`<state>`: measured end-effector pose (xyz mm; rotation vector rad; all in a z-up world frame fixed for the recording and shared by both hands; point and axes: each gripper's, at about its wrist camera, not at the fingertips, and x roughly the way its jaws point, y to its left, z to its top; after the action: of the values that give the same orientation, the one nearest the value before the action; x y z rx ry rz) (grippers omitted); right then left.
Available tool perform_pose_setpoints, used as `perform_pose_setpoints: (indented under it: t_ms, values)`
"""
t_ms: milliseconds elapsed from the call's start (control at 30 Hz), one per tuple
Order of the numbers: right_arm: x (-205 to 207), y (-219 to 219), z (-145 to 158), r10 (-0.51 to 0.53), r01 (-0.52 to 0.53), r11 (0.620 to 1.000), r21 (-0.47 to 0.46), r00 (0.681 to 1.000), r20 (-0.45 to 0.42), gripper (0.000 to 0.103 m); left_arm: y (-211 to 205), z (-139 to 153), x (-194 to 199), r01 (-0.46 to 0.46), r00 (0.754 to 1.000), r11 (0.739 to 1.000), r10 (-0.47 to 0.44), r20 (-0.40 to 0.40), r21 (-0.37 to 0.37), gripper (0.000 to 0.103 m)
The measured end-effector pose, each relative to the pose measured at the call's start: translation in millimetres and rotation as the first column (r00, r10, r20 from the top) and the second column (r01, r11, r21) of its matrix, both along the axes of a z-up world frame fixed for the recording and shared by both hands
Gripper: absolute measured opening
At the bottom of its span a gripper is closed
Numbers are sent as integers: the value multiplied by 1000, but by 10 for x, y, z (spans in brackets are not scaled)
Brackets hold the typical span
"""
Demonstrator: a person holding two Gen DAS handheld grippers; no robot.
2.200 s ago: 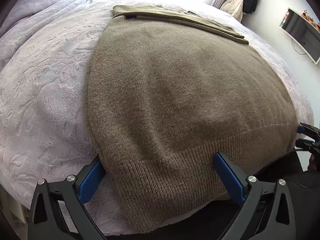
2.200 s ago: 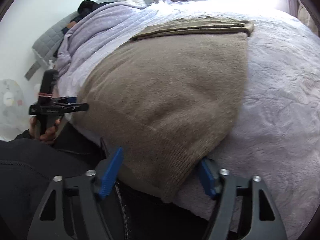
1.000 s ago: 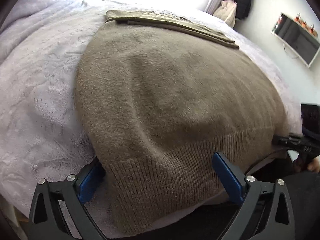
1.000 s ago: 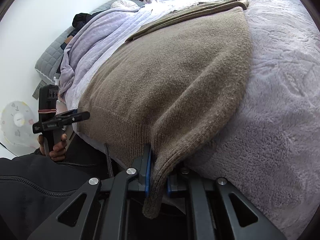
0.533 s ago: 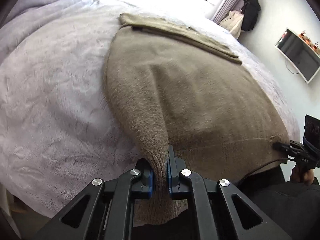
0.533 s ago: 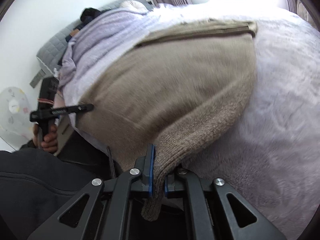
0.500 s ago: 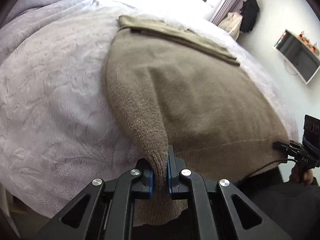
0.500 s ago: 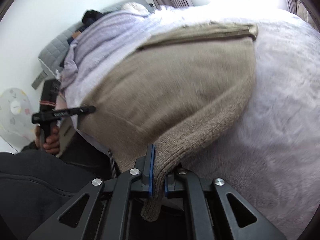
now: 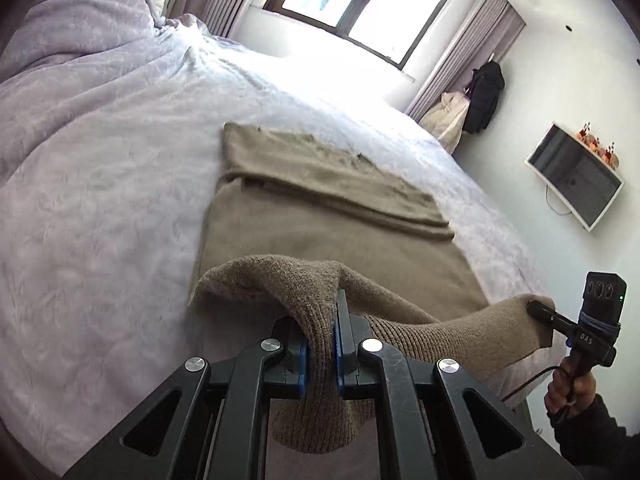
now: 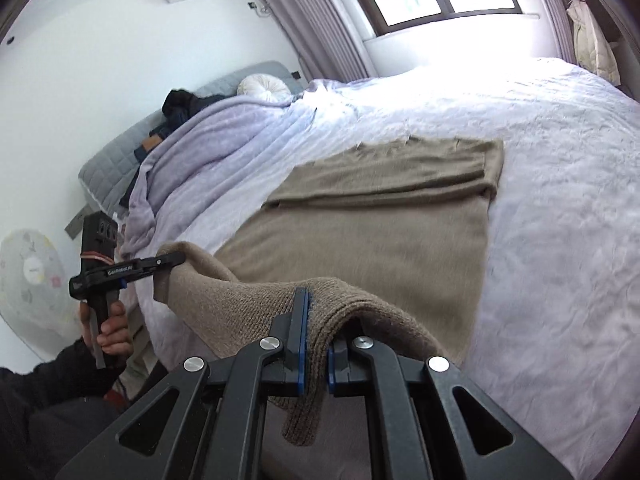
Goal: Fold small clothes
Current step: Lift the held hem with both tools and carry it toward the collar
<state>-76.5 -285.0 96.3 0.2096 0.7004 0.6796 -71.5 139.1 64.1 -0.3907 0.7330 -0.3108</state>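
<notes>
A tan knit sweater [image 9: 320,220] lies flat on the lavender bed, its sleeves folded across the far end. My left gripper [image 9: 320,344] is shut on the left corner of the ribbed hem and holds it raised above the bed. My right gripper [image 10: 314,350] is shut on the right hem corner of the sweater [image 10: 380,224], also raised. The hem hangs stretched between the two grippers. The right gripper also shows in the left wrist view [image 9: 540,312], and the left gripper in the right wrist view [image 10: 168,260].
The lavender bedspread [image 9: 100,200] covers the bed around the sweater. A bunched purple blanket [image 10: 200,152] and pillows lie at the head end. A wall screen [image 9: 576,176] and hanging coats [image 9: 484,96] are beyond the bed's far side. A fan [image 10: 28,276] stands by the bed's near corner.
Both grippers, shut on the hem corners, have lifted the hem up off the bed edge. The near part of the sweater now rises off the bed.
</notes>
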Motion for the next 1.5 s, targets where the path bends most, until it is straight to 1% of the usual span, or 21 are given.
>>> perform_pose_setpoints:
  t_ms: [167,400,500,567,667,800,1000,1100,1167,1233,1267,1300,1333,1367,1400,1433,1467,1500]
  values:
    - [253,-118,218,-39,39,999,26,999,33,8,-44,235,222,-10,999,999,12,52,-37,10]
    - [721,-136,378,-96,95,995,9,995,42,7,-83,400,649,-12,998,999,14,66,-39,10]
    - [900,-121,458,-100,99,995,20,994,52,7,-86,493,820,-10,997,999,12,80,-34,10]
    - [1073,-105,530,-108,106,994,28,992,59,8,-68,515,956,-12,997,999,14,74,-36,10]
    - [1359,-76,576,-123,121,992,32,991,53,7,-24,491,1265,-17,999,999,20,50,-45,10]
    - [1832,9,538,-136,135,990,28,991,11,7,-8,368,1725,-33,999,998,33,-5,-56,10]
    - [2508,64,342,-177,178,984,9,982,-62,7,-2,135,2461,-52,995,997,47,-90,-58,10]
    - [2841,46,173,-206,209,978,13,971,-124,7,4,16,2733,-59,991,997,52,-121,-59,11]
    - [3081,30,-6,-228,232,973,-1,957,-179,7,24,-124,2934,-62,985,996,50,-165,-68,11]
    - [3263,8,-192,-241,246,969,-9,942,-234,8,68,-341,3143,-97,966,992,75,-246,-81,11]
    - [3359,-5,-300,-250,256,967,-13,930,-271,8,111,-434,3207,-100,957,990,69,-281,-98,11]
    - [3419,-14,-371,-255,263,965,-15,921,-296,9,153,-571,3299,-108,940,984,54,-338,-142,11]
    - [3502,-32,-472,-263,274,962,-16,904,-337,9,179,-643,3338,-113,929,980,45,-368,-165,11]
    - [3557,-43,-538,-264,278,960,-14,891,-368,9,210,-700,3366,-113,922,975,31,-385,-190,17]
    - [3591,-47,-575,-263,280,960,-16,883,-389,10,243,-720,3370,-102,925,968,8,-379,-229,27]
    - [3628,-54,-613,-262,279,960,-19,874,-410,11,264,-706,3359,-91,929,963,-10,-370,-253,33]
    - [3647,-54,-624,-259,276,961,-22,869,-421,11,286,-668,3342,-82,933,957,-24,-360,-277,49]
    - [3653,-56,-620,-255,271,962,-23,869,-425,12,313,-613,3318,-77,937,951,-33,-347,-299,73]
